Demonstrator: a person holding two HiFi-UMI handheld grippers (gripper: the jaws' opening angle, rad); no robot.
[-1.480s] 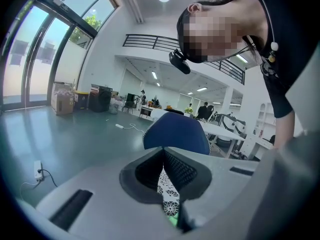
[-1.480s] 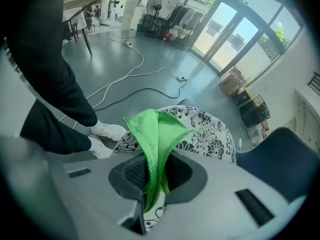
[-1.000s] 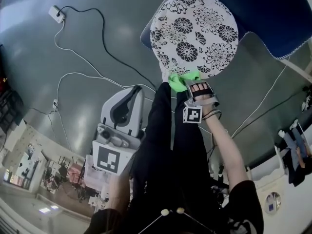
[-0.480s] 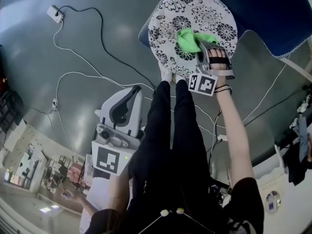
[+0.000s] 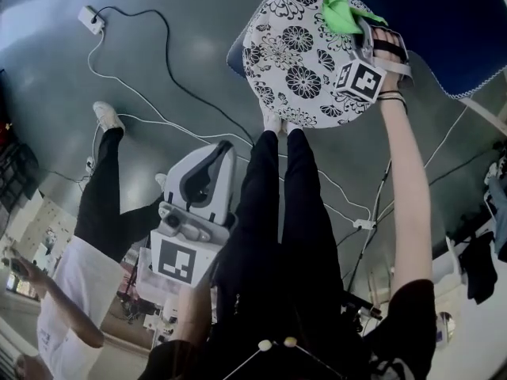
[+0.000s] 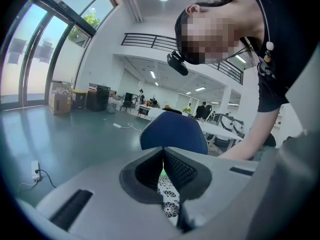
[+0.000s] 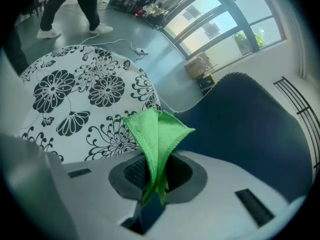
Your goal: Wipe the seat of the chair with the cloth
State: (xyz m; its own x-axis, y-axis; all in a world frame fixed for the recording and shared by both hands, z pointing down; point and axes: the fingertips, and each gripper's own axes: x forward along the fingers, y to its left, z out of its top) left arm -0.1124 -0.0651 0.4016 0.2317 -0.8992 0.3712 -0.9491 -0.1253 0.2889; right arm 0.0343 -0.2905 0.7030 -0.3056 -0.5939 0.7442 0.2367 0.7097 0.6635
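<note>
The chair's round seat point(image 5: 305, 62), white with black flowers, lies at the top of the head view and fills the left of the right gripper view point(image 7: 80, 99). A green cloth point(image 5: 342, 13) is pinched in my right gripper point(image 5: 358, 30) at the seat's far right edge, next to the dark blue backrest point(image 5: 444, 22). In the right gripper view the cloth point(image 7: 156, 139) sticks up folded from the shut jaws, over the seat rim. My left gripper point(image 5: 207, 179) hangs low beside my legs, away from the chair, its jaws together point(image 6: 163, 170) with nothing between them.
White cables point(image 5: 135, 101) and a power adapter point(image 5: 92, 23) trail over the grey floor left of the chair. Another person in black trousers and a white shoe point(image 5: 107, 117) stands at the left. My own legs point(image 5: 277, 212) reach to the seat's near edge.
My right gripper has swept the cloth from the seat's near edge across to its far right side. A person has walked in at the left. The left gripper has stayed put.
</note>
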